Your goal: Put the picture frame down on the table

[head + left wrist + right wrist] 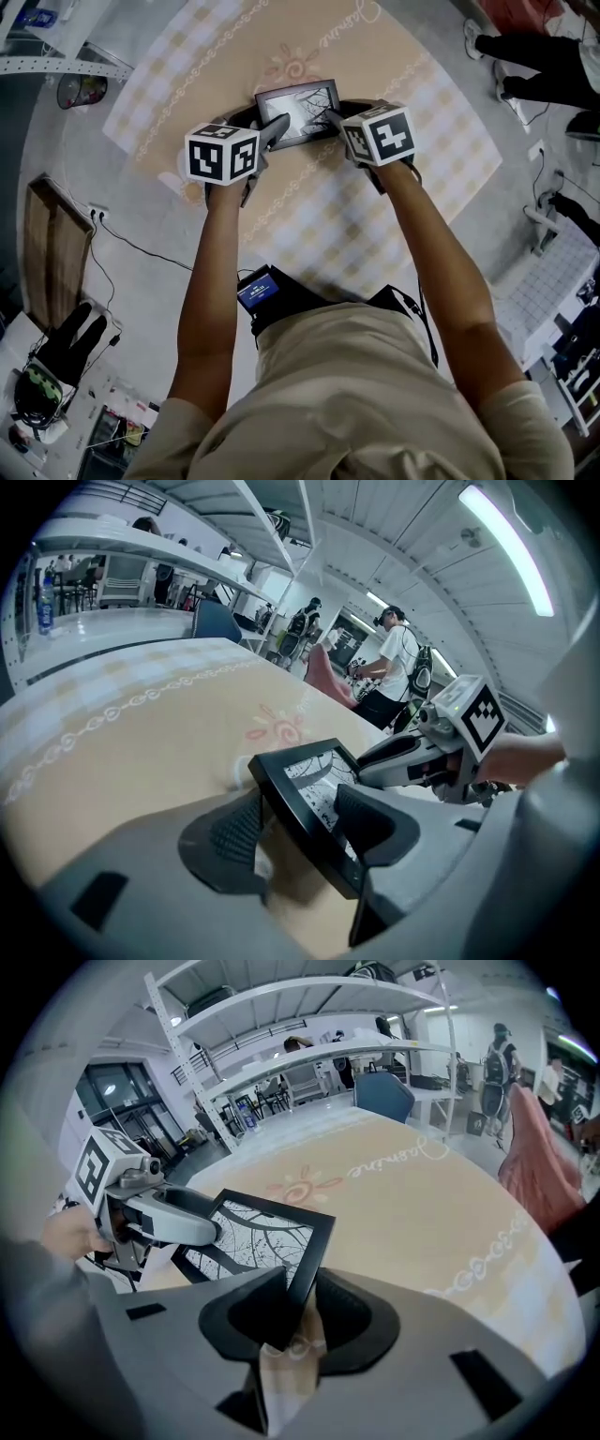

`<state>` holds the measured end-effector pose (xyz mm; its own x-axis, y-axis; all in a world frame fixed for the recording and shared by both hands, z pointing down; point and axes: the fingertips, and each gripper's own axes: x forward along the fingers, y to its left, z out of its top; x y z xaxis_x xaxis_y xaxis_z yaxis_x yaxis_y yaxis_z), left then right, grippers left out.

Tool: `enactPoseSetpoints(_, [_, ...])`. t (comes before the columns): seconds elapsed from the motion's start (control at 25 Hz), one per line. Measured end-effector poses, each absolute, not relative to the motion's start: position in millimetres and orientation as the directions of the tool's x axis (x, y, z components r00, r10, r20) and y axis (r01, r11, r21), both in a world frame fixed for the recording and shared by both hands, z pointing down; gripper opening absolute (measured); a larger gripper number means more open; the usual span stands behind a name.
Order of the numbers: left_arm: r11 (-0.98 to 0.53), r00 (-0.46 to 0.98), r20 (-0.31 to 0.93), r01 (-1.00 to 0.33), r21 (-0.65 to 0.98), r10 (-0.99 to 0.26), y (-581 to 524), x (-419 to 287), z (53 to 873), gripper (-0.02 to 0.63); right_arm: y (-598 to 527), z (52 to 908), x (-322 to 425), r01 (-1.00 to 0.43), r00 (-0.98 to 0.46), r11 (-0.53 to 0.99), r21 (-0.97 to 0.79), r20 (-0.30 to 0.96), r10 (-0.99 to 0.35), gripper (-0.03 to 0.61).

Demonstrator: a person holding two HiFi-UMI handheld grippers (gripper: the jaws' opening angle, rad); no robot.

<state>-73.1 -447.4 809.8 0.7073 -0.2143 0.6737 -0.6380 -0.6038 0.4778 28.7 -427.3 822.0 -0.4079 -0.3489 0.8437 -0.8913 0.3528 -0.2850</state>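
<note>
Patterned counter (394,220) is carrying the tilted picture frame (300,111) — my left tool (272,131) and right tool (336,119) are both gaping around its edges, not pinching.

The picture frame (298,111) is black and holds a black-and-white print of bare branches. The surface (394,234) wears a pale beige cloth with a faint check of cream and light blue-grey squares. A chain of small white loops curves across the cloth, and a pink swirled sun motif (292,66) sits above the frame in the head view. The left gripper (275,128) and right gripper (334,118) are light grey with black ribbed jaws. Each carries a white cube printed with black square markers. The floor (159,281) at the left is grey.
</note>
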Motion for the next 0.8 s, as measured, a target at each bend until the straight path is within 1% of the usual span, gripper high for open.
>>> enactPoseSetpoints(0.12, [-0.636, 0.609, 0.759, -0.685, 0.356, -0.231, -443.3, -91.0, 814.4, 0.235, -426.4, 823.9, 28.6, -0.899, -0.381, 0.353, -0.258, 0.86, -0.341, 0.103])
enactPoseSetpoints(0.2, [-0.644, 0.588, 0.77, -0.693, 0.323, -0.247, -441.9, -98.8, 807.9, 0.233, -426.1, 822.8, 29.6, -0.902, -0.373, 0.348, -0.254, 0.865, -0.335, 0.103])
enactPoseSetpoints(0.36, [-0.652, 0.607, 0.74, -0.691, 0.312, -0.289, -443.8, -103.8, 777.2, 0.233, -425.9, 810.2, 30.3, -0.899, -0.392, 0.34, -0.276, 0.853, -0.344, 0.106])
enactPoseSetpoints(0.44, [-0.665, 0.621, 0.722, -0.681, 0.305, -0.305, -444.9, -103.1, 759.3, 0.233, -426.1, 797.8, 28.6, -0.895, -0.408, 0.337, -0.291, 0.84, -0.358, 0.127])
enactPoseSetpoints(0.64, [-0.691, 0.663, 0.664, -0.658, 0.298, -0.345, -439.2, -100.0, 709.9, 0.233, -423.8, 759.7, 29.0, -0.899, -0.406, 0.343, -0.271, 0.81, -0.424, 0.129])
enactPoseSetpoints(0.8, [-0.717, 0.707, 0.596, -0.633, 0.291, -0.382, -424.5, -95.5, 659.8, 0.232, -417.4, 712.2, 31.9, -0.891, -0.431, 0.365, -0.269, 0.752, -0.499, 0.125])
